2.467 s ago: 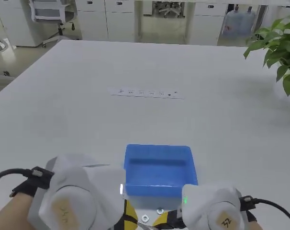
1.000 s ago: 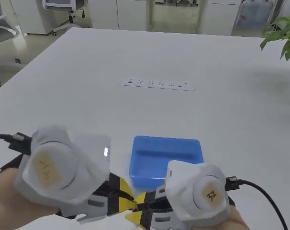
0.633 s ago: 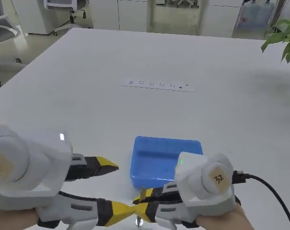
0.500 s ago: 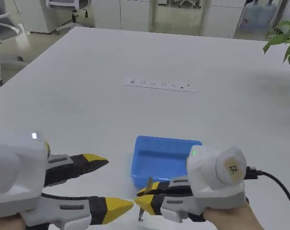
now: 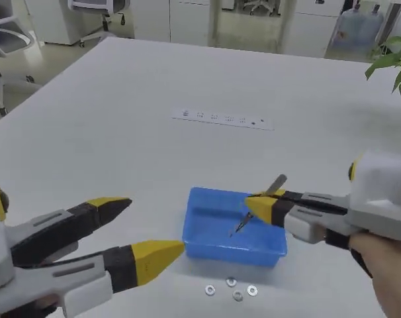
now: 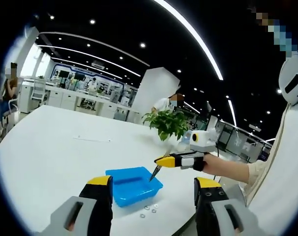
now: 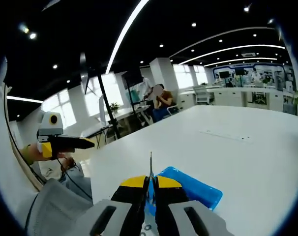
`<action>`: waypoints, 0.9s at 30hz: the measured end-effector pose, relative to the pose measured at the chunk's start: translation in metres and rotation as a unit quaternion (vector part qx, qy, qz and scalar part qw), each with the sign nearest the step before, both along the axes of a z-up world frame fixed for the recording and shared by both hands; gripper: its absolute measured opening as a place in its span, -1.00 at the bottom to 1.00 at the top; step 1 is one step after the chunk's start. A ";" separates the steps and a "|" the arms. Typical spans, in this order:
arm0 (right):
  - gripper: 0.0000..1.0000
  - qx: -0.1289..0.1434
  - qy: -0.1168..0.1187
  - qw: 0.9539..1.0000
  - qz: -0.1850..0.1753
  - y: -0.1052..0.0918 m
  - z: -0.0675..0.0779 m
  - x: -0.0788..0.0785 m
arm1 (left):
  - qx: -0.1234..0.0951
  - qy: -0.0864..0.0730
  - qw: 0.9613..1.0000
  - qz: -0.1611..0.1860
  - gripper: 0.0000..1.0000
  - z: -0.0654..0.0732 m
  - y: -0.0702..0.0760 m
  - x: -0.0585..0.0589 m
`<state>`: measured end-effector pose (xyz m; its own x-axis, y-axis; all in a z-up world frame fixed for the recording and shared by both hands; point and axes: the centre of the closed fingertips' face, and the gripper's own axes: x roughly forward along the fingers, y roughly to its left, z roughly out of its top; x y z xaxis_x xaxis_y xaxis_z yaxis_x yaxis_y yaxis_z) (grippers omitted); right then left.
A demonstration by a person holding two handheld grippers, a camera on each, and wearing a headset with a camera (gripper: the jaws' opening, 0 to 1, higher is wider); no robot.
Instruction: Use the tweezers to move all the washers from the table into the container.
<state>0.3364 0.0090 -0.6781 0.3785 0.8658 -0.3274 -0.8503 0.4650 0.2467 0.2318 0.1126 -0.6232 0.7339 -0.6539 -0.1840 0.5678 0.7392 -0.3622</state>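
Bright, even overhead light; fisheye-bent edges, slight softness throughout.

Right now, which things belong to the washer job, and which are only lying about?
Job: washers, tweezers in the right tongs, blue container.
Lying about: socket strip, plant.

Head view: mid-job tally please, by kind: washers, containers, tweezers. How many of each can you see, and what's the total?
Washers: 4
Blue container: 1
Tweezers: 1
Total: 6
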 end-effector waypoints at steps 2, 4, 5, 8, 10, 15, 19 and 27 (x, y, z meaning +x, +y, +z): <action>-0.96 -0.020 -0.013 1.000 -0.009 -0.009 -0.008 0.013 | -0.003 -0.003 1.000 -0.008 0.34 0.005 -0.003 -0.004; -0.96 -0.036 -0.004 0.999 -0.018 -0.014 -0.020 0.021 | 0.001 -0.007 1.000 -0.009 0.34 0.008 -0.004 -0.005; -0.96 -0.042 -0.004 0.999 -0.022 -0.015 -0.025 0.024 | 0.003 -0.009 1.000 -0.009 0.34 0.009 -0.005 -0.006; -0.96 -0.057 0.004 0.998 -0.033 -0.019 -0.040 0.033 | 0.007 -0.011 1.000 -0.010 0.34 0.010 -0.005 -0.006; -0.96 -0.066 0.007 0.997 -0.034 -0.019 -0.047 0.036 | 0.006 -0.010 1.000 -0.011 0.33 0.010 -0.006 -0.006; -0.96 -0.086 0.010 0.996 -0.021 -0.014 -0.065 0.035 | 0.015 -0.007 1.000 -0.016 0.29 0.008 -0.007 -0.006; -0.96 -0.099 0.012 0.995 -0.016 -0.012 -0.074 0.032 | 0.015 -0.011 1.000 -0.013 0.30 0.009 -0.006 -0.005; -0.96 -0.118 0.000 0.993 -0.018 -0.017 -0.079 0.035 | 0.036 -0.023 0.999 0.019 0.29 0.009 0.005 0.000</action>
<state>0.3711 -0.0075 -0.7573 0.4080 0.7509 -0.5193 -0.8317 0.5403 0.1278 0.2319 0.1175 -0.6140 0.7667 -0.6119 -0.1941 0.5540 0.7834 -0.2816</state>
